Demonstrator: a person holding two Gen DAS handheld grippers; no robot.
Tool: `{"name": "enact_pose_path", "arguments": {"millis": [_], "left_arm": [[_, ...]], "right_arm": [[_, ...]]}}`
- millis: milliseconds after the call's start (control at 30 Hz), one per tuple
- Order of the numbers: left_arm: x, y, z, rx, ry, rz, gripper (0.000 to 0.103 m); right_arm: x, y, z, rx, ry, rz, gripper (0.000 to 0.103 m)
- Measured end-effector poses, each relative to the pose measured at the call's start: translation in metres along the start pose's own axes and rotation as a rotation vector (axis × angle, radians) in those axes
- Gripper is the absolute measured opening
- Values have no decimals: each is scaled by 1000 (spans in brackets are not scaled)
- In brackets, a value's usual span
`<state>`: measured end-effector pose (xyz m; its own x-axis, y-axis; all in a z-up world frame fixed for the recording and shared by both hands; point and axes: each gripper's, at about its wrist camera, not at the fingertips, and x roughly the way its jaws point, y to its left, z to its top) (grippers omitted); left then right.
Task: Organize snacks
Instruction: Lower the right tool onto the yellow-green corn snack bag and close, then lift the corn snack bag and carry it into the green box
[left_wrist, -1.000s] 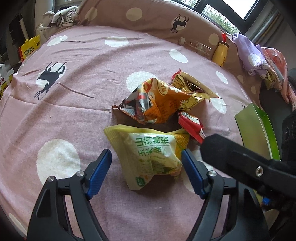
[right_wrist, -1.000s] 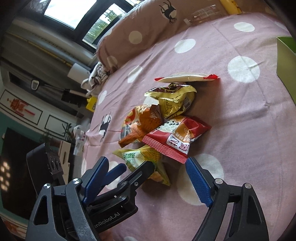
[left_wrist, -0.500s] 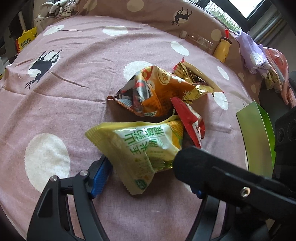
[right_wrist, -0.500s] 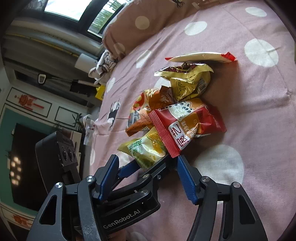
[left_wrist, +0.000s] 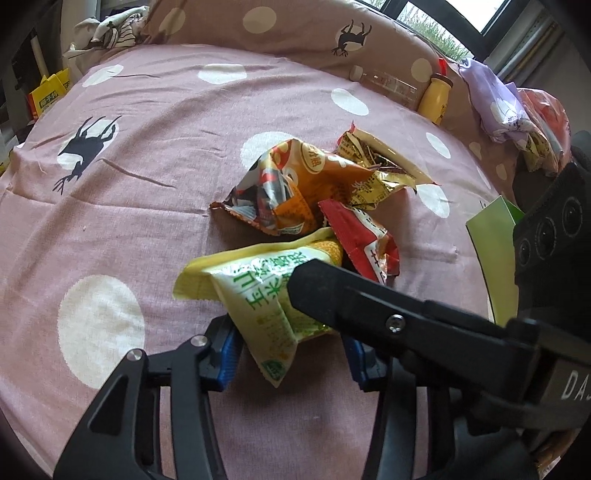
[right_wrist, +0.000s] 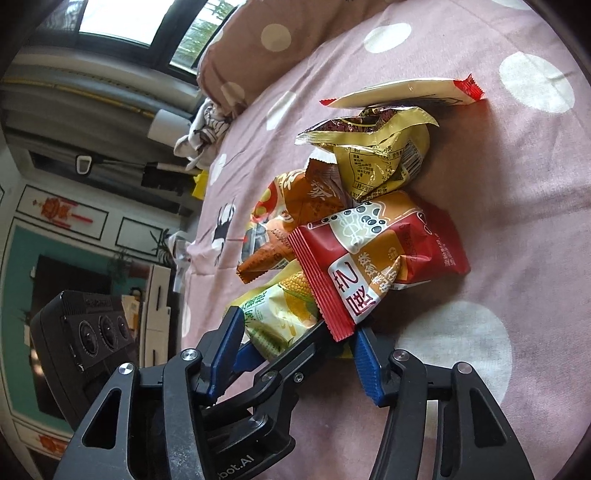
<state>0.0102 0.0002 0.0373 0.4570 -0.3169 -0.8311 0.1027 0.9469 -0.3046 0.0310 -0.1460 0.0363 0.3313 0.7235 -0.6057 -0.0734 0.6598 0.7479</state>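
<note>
**A bedroom at home**

A pink polka-dot bedsheet (left_wrist: 184, 206) with deer prints covers a bed, a matching pillow (left_wrist: 303, 29) lies by the window (right_wrist: 122, 18), and crumpled clothes (left_wrist: 506, 103) sit alongside.

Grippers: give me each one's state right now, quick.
Left gripper: closing, the yellow-green snack bag between its jaws.
Right gripper: closing around the red snack bag edge; contact unclear.

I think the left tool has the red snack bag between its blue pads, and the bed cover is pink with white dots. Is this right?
Not quite. Between the blue pads of the left tool, whose jaws are closing, sits the yellow-green snack bag, not the red snack bag, which lies behind it. The left wrist view shows this. The bed cover is indeed pink with white dots.
</note>
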Motion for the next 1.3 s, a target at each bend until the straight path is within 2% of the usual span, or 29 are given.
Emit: {"name": "enact_pose_path", "arguments": {"millis": [133, 467, 733, 933, 1167, 1300], "left_arm": [[-22, -10, -1, 39, -72, 1, 44], [-64, -39, -5, 113, -232, -53, 44], [-74, -72, -2, 164, -298, -92, 44], [-71, -121, 4, 282, -318, -173, 44], [-53, -193, 5, 417, -275, -318, 45], [-40, -229, 3, 490, -248, -352, 46]], "right_arm": [[-16, 14, -4, -53, -49, 27, 60], [-68, 44, -18, -162, -197, 30, 60], [-104, 39, -18, -150, -289, 42, 60], [-150, 21, -17, -107, -425, 14, 60], [-215, -13, -28, 4, -599, -65, 60], [-242, -40, -32, 85, -674, -70, 60]]}}
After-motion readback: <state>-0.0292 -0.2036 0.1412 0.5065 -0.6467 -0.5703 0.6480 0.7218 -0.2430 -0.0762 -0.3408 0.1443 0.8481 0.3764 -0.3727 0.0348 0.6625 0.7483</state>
